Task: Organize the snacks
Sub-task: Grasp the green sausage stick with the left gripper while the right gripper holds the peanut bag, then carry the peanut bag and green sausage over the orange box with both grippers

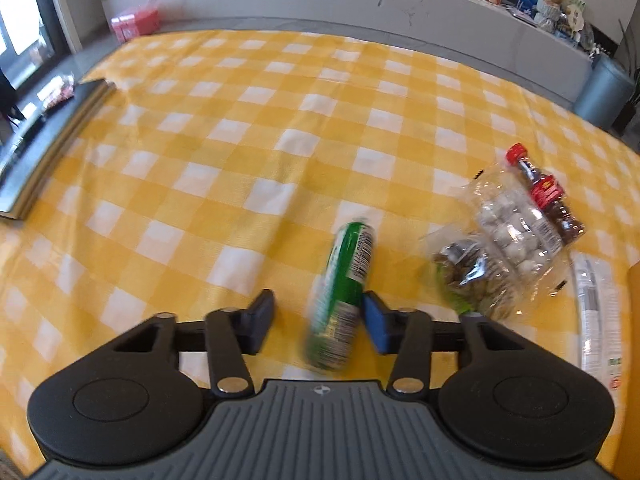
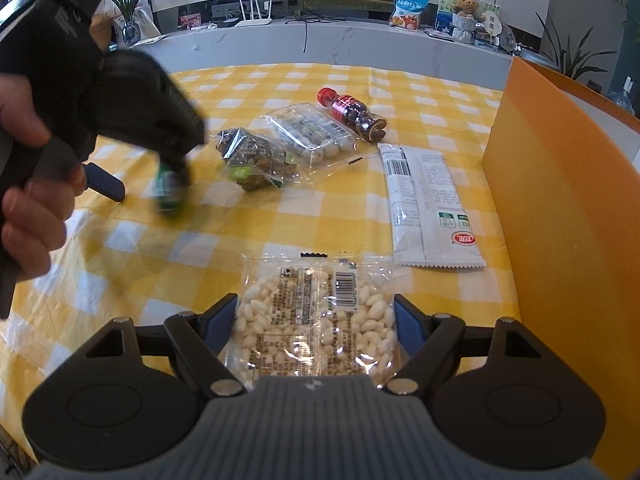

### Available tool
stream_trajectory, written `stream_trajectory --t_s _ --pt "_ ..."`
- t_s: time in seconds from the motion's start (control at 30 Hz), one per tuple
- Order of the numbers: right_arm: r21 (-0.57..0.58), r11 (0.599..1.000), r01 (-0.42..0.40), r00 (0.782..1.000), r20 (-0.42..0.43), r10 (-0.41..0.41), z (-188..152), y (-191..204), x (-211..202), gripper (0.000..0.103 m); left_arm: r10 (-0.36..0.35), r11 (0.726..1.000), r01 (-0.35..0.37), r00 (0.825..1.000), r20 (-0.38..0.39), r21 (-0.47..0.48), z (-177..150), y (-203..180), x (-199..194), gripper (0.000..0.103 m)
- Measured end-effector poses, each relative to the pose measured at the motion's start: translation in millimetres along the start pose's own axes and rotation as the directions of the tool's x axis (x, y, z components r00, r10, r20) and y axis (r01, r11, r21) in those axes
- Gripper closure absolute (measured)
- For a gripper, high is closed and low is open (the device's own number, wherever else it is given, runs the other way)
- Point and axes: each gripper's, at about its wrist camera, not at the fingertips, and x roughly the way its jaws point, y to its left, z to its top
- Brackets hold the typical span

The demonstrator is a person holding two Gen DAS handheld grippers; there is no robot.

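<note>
A green snack tube (image 1: 344, 292) lies on the yellow checked cloth (image 1: 248, 128) between the jaws of my left gripper (image 1: 318, 297). The right pad touches the tube, the left pad stands a gap away, so the gripper is open. In the right wrist view the left gripper (image 2: 140, 184), held by a hand (image 2: 28, 216), hovers blurred over the tube (image 2: 168, 192). My right gripper (image 2: 316, 300) is shut on a clear bag of white kernels (image 2: 316, 312), its pads pressing both side edges.
A bag of brown nuts (image 2: 256, 160), a clear bag of white balls (image 2: 316, 136), a small red-capped bottle (image 2: 352, 114) and a long white packet (image 2: 428, 200) lie on the cloth. An orange box wall (image 2: 560, 200) rises at the right. Dark flat boards (image 1: 40, 148) lie at the left.
</note>
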Motion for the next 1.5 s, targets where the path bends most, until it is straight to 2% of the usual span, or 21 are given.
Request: stream_trajectory --t_s 0.17,0.2,0.33,0.53,0.67,0.77,0.97,1.07,1.17,1.27,1.37,1.5 --pt "-0.002 1.0 -0.002 1.0 -0.003 0.002 0 -1 -1 0.025 -0.03 0.999 0.03 1.0 0.0 -0.017 0 15 -3 0.077" --pt "0.0 1.0 -0.001 1.0 -0.004 0.001 0 -1 -1 0.025 -0.046 0.999 0.046 0.999 -0.009 -0.008 -1 17 -5 0.078" --pt "0.029 0.999 0.026 1.0 0.0 -0.026 -3 -2 -4 0.025 -0.187 0.982 0.187 0.98 -0.06 -0.003 -7 26 -10 0.078" --pt "0.042 0.999 0.013 1.0 -0.004 -0.013 -6 -5 -9 0.025 -0.193 0.977 0.194 0.981 -0.013 0.09 -15 21 -37 0.078" --pt "0.063 0.998 -0.007 1.0 -0.001 0.007 -6 -10 -13 0.025 -0.257 0.962 0.26 0.965 -0.051 0.08 -19 25 -48 0.078" --pt "0.052 0.998 -0.025 1.0 0.014 0.024 -6 -12 -20 0.025 -0.289 0.95 0.295 0.955 -0.067 0.107 -25 26 -59 0.078" --pt "0.058 0.996 -0.065 0.996 0.06 0.061 -1 -20 -37 0.025 -0.381 0.917 0.384 0.923 -0.05 0.11 -27 26 -90 0.078" --pt "0.071 0.994 -0.088 0.993 0.087 0.082 4 -24 -48 0.025 -0.401 0.908 0.401 0.916 -0.024 0.118 -28 25 -105 0.078" --pt "0.068 0.991 -0.118 0.987 0.12 0.109 8 -27 -60 0.025 -0.394 0.915 0.39 0.919 0.025 0.102 -31 27 -119 0.078" --pt "0.076 0.987 -0.142 0.979 0.156 0.129 13 -32 -74 0.025 -0.409 0.91 0.404 0.911 0.043 0.089 -34 29 -130 0.078" --pt "0.09 0.981 -0.171 0.97 0.192 0.151 19 -42 -89 0.025 -0.412 0.911 0.41 0.909 0.064 0.036 -36 33 -137 0.078" --pt "0.135 0.971 -0.197 0.953 0.259 0.158 30 -64 -115 0.025 -0.418 0.908 0.418 0.904 0.091 0.025 -34 27 -149 0.078"
